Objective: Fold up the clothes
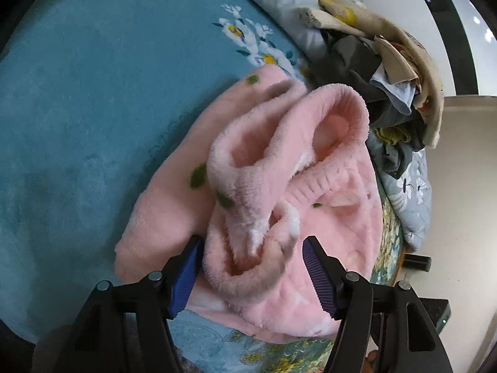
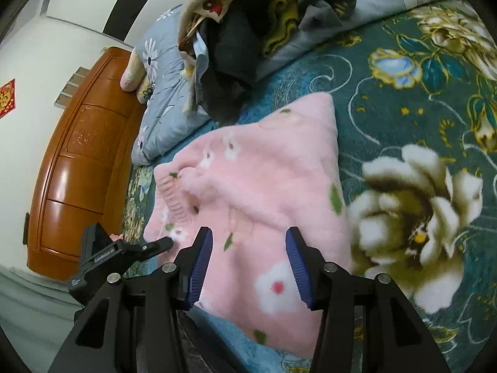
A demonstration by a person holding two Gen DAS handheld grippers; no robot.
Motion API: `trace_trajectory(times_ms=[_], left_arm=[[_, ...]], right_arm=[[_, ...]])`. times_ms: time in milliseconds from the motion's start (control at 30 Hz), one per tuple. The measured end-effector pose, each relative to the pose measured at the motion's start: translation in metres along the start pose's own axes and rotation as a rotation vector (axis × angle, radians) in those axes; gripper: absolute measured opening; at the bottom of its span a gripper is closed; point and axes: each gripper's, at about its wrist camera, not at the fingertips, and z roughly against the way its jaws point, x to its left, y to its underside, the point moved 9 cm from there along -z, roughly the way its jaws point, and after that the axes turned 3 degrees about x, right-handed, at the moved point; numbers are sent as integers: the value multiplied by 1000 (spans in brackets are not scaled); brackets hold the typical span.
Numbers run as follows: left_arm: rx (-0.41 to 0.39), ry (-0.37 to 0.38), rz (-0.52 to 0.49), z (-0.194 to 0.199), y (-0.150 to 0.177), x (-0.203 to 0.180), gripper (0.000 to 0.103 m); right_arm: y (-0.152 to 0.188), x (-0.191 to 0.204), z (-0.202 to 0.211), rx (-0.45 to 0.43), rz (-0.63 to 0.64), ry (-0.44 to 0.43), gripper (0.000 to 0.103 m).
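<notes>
A pink fleece garment (image 1: 257, 186) with green leaf and white flower marks lies partly folded on the teal bedspread (image 1: 93, 108). Its cuffed sleeves are bunched on top in the left wrist view. My left gripper (image 1: 251, 267) is open, its blue pads either side of a bunched sleeve fold, not closed on it. In the right wrist view the same garment (image 2: 254, 192) lies flatter. My right gripper (image 2: 248, 264) is open just above its near part, holding nothing. The left gripper's black body (image 2: 118, 255) shows at the garment's left edge.
A heap of unfolded clothes (image 1: 388, 71) and a grey floral quilt (image 1: 410, 192) lie at the bed's far side; they also show in the right wrist view (image 2: 248, 31). A brown wooden cabinet (image 2: 80, 161) stands beside the bed. The floral blanket (image 2: 419, 124) spreads to the right.
</notes>
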Motion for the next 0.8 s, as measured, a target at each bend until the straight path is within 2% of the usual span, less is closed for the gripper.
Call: trace_trajectory(times_ms=[67,100,133,233,300,367,433,467,500,600,700,800], left_arm=[[-18,-11,-42,3,2,-5,53],[-45,-9,-56,9,2,-7,32],[-77,-4,-69,15,1,-10,27],[-170,9,-109,33,0,-18,21],[-233,17,-135,46,-1,-24,20],[-335,34,-63,71,-6,-11,20],[-312,-61,67,71,-8,20,20],[-262,-77,107,65,-8,29,20],[-204,-63,129,57,-7,34,20],[-179,6,131,54,-9,31,25],[-203,21,135,60,-11,29,28],[-298,131,145,81,-13,26,41]], right_arm=[[2,3,1,3,8,-2,50],[3,4,2,4,10,-3,50],[3,4,4,5,11,-6,50],[5,7,6,9,14,-14,50],[7,10,7,10,17,-20,50],[8,13,12,1,25,-28,50],[8,16,17,-12,45,-25,50],[9,15,16,-11,57,-5,50],[10,14,16,-10,68,14,50],[13,15,14,-5,98,53,50],[13,23,13,-10,127,59,50],[20,26,2,13,165,73,50]])
